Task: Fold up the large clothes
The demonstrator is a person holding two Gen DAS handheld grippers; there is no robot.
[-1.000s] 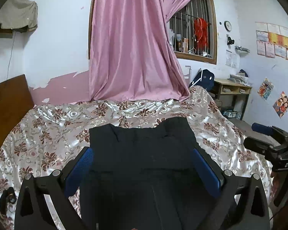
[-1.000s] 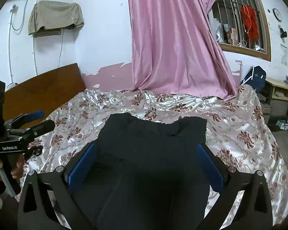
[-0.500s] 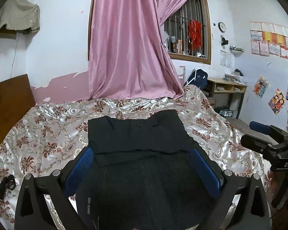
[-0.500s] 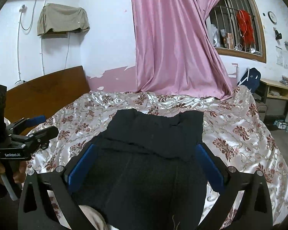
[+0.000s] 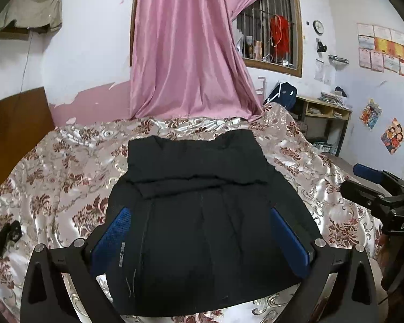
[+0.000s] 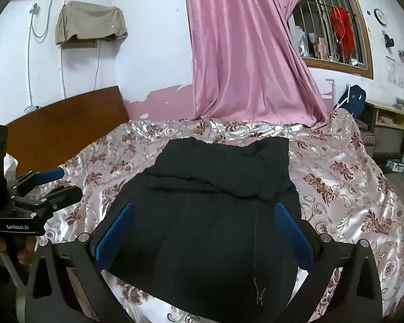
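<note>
Hovering spread above the black garment (image 5: pixel 202 202) on the floral bedspread (image 5: pixel 54 167), left gripper (image 5: pixel 202 231) and right gripper (image 6: pixel 203 226) apparently touch nothing.

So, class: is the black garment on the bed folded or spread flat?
Folded. The black garment lies in a compact block on the bedspread, with a layered fold edge across it.

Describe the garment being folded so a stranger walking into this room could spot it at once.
Find the bed covered in a shiny floral spread, below the pink curtain. In the middle of that spread lies the black garment, laid flat with one layer folded over across its far part. It is the only plain dark thing on the patterned cover, and a thin drawstring hangs at its near edge.
</note>
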